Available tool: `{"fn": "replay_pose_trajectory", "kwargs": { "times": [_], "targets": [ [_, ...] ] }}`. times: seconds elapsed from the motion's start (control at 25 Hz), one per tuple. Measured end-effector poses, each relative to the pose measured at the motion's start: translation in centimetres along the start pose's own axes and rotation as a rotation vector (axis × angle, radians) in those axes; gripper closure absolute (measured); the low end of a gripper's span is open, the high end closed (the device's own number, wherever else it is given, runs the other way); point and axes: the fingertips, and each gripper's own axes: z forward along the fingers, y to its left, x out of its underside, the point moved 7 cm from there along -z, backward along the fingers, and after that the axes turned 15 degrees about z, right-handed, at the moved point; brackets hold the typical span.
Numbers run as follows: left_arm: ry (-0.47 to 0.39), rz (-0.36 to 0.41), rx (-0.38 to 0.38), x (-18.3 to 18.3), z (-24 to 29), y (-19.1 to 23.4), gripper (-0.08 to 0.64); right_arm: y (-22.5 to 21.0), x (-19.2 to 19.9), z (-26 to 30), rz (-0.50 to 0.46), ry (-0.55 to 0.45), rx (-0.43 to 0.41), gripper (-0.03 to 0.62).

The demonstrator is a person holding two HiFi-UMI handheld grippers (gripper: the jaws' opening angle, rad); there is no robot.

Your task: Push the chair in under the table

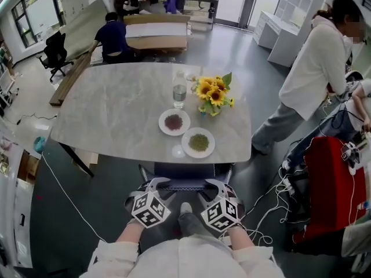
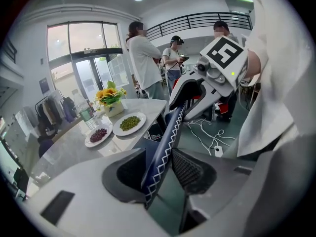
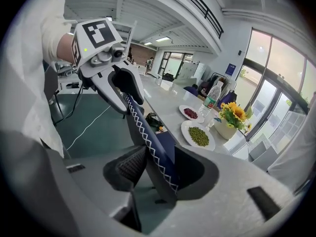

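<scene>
Head view, 6 o'clock: the left gripper (image 1: 155, 184) and the right gripper (image 1: 217, 185) sit side by side on the top edge of the chair (image 1: 184, 171) back. Each gripper view shows the navy back edge with white zigzag stitching running between the jaws, with the pads closed against it. Both grippers therefore grip the chair back, the left toward 7 o'clock and the right toward 5 o'clock.

The chair stands at the 6 o'clock edge of the counter (image 1: 116, 114), its seat meeting that edge.

On the counter, right of centre:
- a plate of green beans (image 1: 198, 142), nearest the chair;
- a plate of red beans (image 1: 174, 122), just beyond it toward 11 o'clock;
- a bottle (image 1: 179, 91) and sunflowers (image 1: 213, 92), farther in.

A person in white (image 1: 316, 68) stands off the counter at 2 o'clock. A person in a dark top (image 1: 114, 36) sits beyond it at 11 o'clock.
</scene>
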Motion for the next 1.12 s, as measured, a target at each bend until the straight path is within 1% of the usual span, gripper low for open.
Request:
{"fn": "replay_pose_trajectory", "kwargs": {
  "times": [0.08,0.16,0.24,0.36,0.52,0.72,0.84,1.04,1.12],
  "targets": [
    [0.009,-0.009,-0.018,0.0,0.0,-0.2,0.402,0.0,0.0,0.0,0.023,0.012,0.0,0.443],
    [0.014,-0.034,-0.039,0.0,-0.2,-0.4,0.402,0.1,-0.1,-0.1,0.037,0.025,0.003,0.44],
    [0.008,-0.066,-0.059,-0.1,-0.3,-0.6,0.397,0.2,-0.2,-0.3,0.044,0.037,0.007,0.437],
    [-0.01,-0.084,-0.084,-0.4,-0.9,-1.2,0.394,0.7,-0.1,-0.9,0.058,0.034,0.016,0.431],
    [-0.063,-0.098,-0.122,-1.1,-2.4,-1.7,0.391,1.1,-0.6,-2.6,0.106,-0.029,0.028,0.431],
    [-0.118,-0.101,-0.145,-2.4,-4.2,-2.5,0.391,2.5,-0.9,-4.9,0.139,-0.082,0.03,0.437],
    [-0.159,-0.11,-0.152,-3.2,-6.0,-3.8,0.391,3.8,-1.0,-6.8,0.187,-0.133,0.023,0.466],
    [-0.247,-0.151,-0.181,-4.2,-9.6,-6.1,0.391,5.7,-1.5,-10.7,0.315,-0.26,0.022,0.522],
    [-0.282,-0.178,-0.19,-4.4,-11.2,-7.3,0.394,6.8,-1.5,-12.2,0.331,-0.299,0.028,0.534]
  ]
}}
